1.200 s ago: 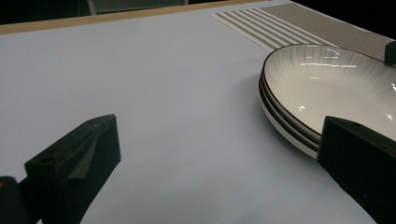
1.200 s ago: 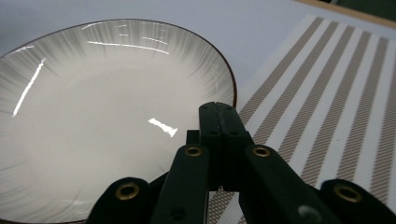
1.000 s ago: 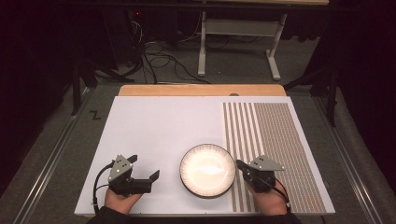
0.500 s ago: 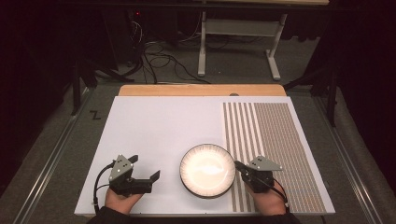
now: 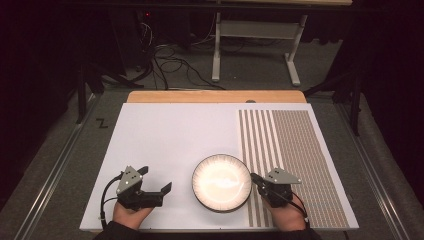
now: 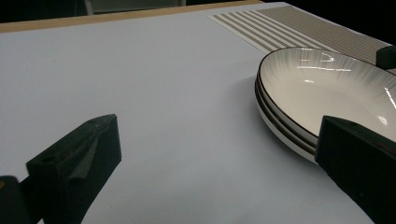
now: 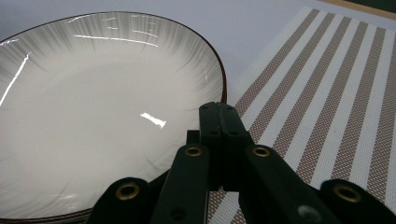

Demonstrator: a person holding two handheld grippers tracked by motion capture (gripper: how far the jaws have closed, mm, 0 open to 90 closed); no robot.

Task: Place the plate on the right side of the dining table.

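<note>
From the high view, the stacked plates (image 5: 221,182) sit near the table's (image 5: 165,135) near edge, left of the striped mat (image 5: 295,150); wide bare surface lies far and left. The left gripper (image 5: 156,188), jaws apart, rests well left of them. In the left gripper view, open table separates its jaws from the plates' rim. In the right gripper view, the right gripper (image 7: 219,122) has its jaws pressed together at the rim, holding nothing.

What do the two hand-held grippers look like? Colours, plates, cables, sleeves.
Both are black. The left hand-held gripper carries a grey three-cornered plate on top and trails a black cable. The right hand-held gripper has the same grey plate and a black cable, with brass-coloured rivets on its linkage. Dark sleeves at the wrists.
</note>
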